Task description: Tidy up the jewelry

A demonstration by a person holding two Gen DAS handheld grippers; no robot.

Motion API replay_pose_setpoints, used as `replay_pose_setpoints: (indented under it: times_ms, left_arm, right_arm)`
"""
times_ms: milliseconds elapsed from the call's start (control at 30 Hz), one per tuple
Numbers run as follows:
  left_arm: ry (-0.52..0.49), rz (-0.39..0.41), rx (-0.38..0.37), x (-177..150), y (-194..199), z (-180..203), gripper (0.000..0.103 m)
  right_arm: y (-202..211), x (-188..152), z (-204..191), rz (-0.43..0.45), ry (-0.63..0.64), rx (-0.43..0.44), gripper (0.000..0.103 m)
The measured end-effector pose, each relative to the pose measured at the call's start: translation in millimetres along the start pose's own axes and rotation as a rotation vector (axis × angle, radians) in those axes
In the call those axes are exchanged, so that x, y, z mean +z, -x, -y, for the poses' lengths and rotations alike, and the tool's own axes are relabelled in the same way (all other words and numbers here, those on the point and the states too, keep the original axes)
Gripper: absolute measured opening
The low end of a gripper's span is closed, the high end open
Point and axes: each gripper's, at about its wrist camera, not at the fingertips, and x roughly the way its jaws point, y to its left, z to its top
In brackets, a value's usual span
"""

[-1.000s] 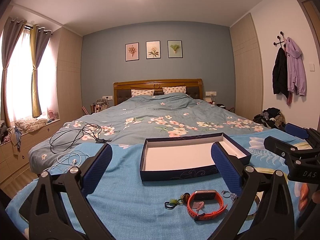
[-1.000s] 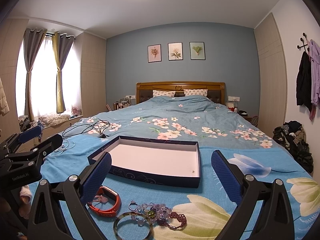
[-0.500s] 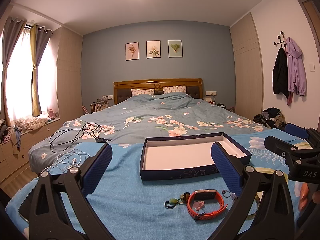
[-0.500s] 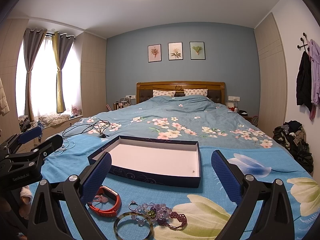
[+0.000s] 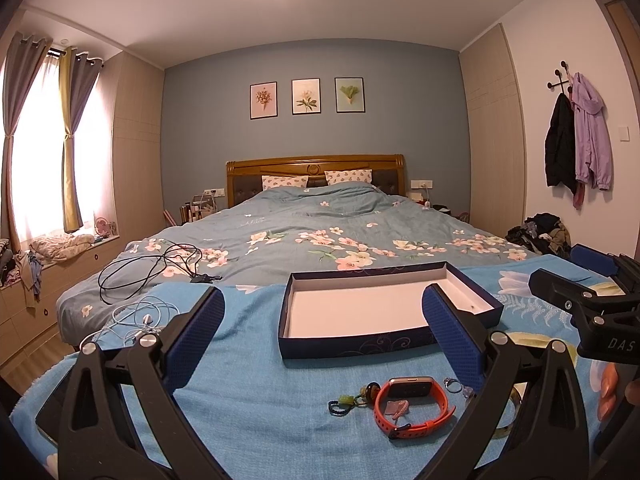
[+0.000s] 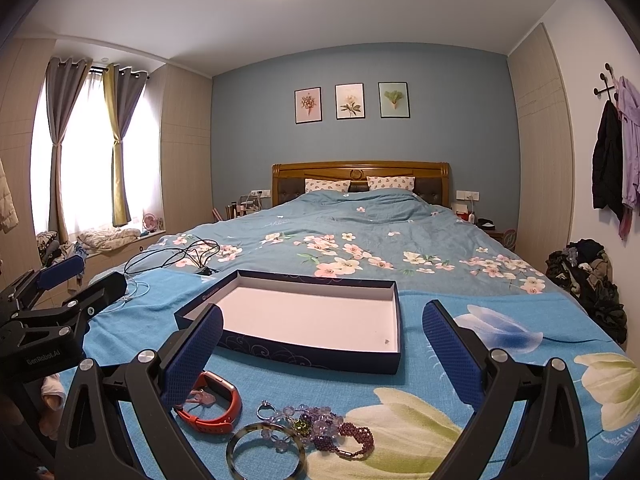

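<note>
Both the left hand-held gripper (image 5: 322,334) and right hand-held gripper (image 6: 322,340) hover spread wide, empty, above the orange rubber watch (image 6: 214,406) near the shallow navy cardboard box (image 6: 304,354)

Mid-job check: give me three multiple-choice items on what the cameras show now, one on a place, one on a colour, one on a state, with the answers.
1. Where does the watch lie?
A. in the box
B. on the blanket, in front of the box
C. on the pillows

2. What colour is the watch strap?
A. orange
B. white
C. green

3. How is the right gripper?
A. shut on the bangle
B. shut on the watch
C. open, holding nothing

Answers:
1. B: the watch rests on the blanket, on the near side of the box.
2. A: the band shows orange in both views.
3. C: its fingers stand wide apart and the bangle lies untouched; the left gripper is open too.
</note>
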Motion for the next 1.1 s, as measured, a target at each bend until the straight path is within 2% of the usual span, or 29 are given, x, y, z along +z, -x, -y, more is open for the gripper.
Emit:
replay_pose_setpoints:
  times_ms: [833,1100]
  left_arm:
    - [-0.011,-0.023,-0.021,-5.7,-0.7,4.9,0.097]
    - [-0.012,-0.079,-0.056,-7.3,-7.8,2.4,0.097]
  right_arm:
    - [-3.2,-1.0,-2.9,-0.022,-0.006,0.011,0.097]
    - [-5.0,-3.8,-0.7,-0.076,0.013,0.028,0.097]
